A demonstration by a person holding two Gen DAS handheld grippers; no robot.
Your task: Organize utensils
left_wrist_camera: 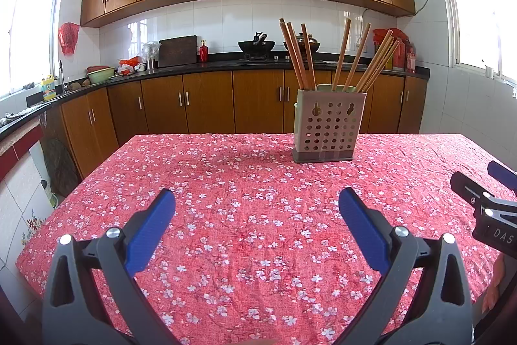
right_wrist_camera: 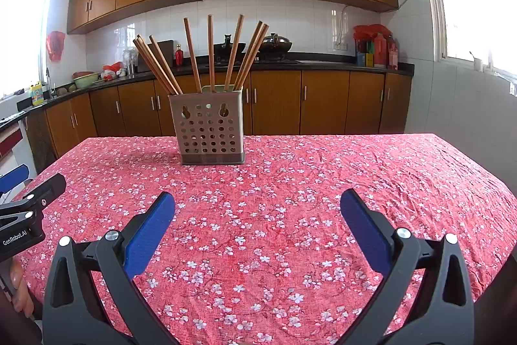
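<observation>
**Chopsticks standing in the holder, both hands empty**

My left gripper (left_wrist_camera: 257,209) and right gripper (right_wrist_camera: 257,210) both hover with fingers spread wide, holding nothing. The chopsticks (right_wrist_camera: 210,54) fan out of the perforated holder (right_wrist_camera: 208,131) in the upper middle of the frame, on the far counter (right_wrist_camera: 290,215). They look light, stiff and slippery; I'd pinch one mid-shaft.

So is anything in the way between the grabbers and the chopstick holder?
Nothing visible is. Only bare flowery tablecloth lies between the open left gripper and right gripper and the chopstick holder.
</observation>
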